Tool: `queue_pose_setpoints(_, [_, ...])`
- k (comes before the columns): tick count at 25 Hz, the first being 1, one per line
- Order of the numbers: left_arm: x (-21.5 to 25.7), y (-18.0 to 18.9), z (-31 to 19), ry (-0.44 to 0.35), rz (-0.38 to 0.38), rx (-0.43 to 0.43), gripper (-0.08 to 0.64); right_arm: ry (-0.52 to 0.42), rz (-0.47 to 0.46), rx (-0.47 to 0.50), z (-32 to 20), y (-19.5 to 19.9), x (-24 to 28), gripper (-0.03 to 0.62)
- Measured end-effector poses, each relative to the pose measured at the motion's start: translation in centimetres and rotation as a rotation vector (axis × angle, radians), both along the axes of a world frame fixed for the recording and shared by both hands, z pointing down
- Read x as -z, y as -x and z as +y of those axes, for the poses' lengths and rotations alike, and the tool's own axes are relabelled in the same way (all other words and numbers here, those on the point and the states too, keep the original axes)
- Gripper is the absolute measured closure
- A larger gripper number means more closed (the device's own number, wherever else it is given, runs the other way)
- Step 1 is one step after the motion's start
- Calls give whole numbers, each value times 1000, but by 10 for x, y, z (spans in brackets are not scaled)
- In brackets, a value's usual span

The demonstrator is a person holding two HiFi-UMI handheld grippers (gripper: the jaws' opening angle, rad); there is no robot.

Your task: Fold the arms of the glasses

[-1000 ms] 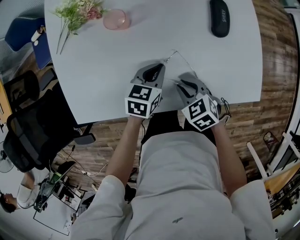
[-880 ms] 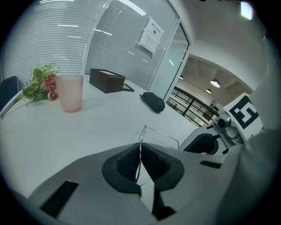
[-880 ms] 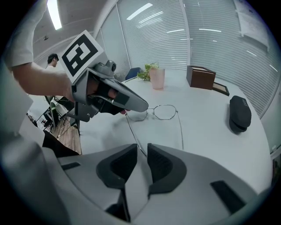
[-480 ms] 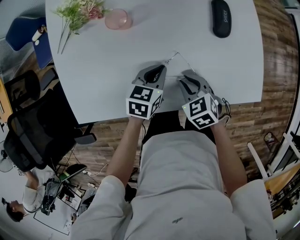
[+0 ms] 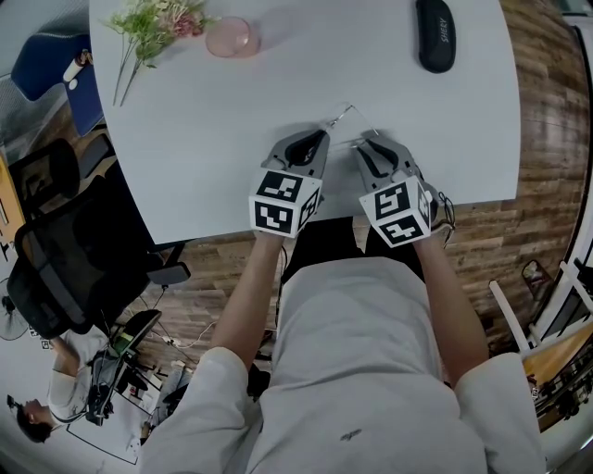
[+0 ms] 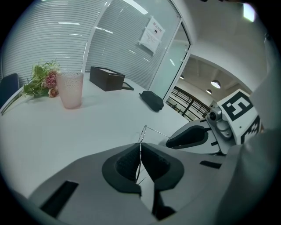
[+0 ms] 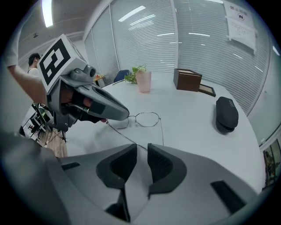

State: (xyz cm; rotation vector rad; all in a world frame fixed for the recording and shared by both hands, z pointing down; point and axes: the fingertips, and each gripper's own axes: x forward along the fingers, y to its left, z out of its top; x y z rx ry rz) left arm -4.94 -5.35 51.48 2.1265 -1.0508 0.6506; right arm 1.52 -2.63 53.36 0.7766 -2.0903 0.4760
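Two hand-held grippers meet near the near edge of a white table point(image 5: 185, 139), at a pair of thin wire-framed glasses point(image 7: 147, 119).

Head view: the left gripper point(image 5: 315, 139) and right gripper point(image 5: 368, 146) lie side by side with their tips pointing far. The glasses appear only as a faint wire outline just beyond the tips, and the jaws of neither gripper can be read here.

Left gripper view: its jaws are pressed together on a wire of the frame, which rises from between the pads. Which part of the frame this is cannot be told from this view.

Right gripper view: the left gripper has the frame at its left side, one lens shows clear beside it, and both arms stand unfolded, pointing near. The right gripper's jaws stand a little apart. The left arm's tip runs to the mouth of the gap, but the pads are not closed on it.

Far right on the table lies a black glasses case point(image 5: 435, 35); far left stand a pink cup point(image 5: 232, 37) and a bunch of flowers point(image 5: 153, 20). A brown box point(image 7: 187, 79) on the far part of the table shows in both gripper views but lies outside the head view.
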Motion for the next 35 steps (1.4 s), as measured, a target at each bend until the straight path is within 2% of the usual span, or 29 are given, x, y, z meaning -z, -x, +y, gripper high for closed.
queue_pose_setpoints(17, [2, -5, 7, 7, 11, 7, 534, 8, -20, -82, -15, 10, 1, 532])
queue_pose_setpoints(35, [2, -11, 12, 10, 12, -21, 535, 30, -49, -90, -20, 23, -1, 543])
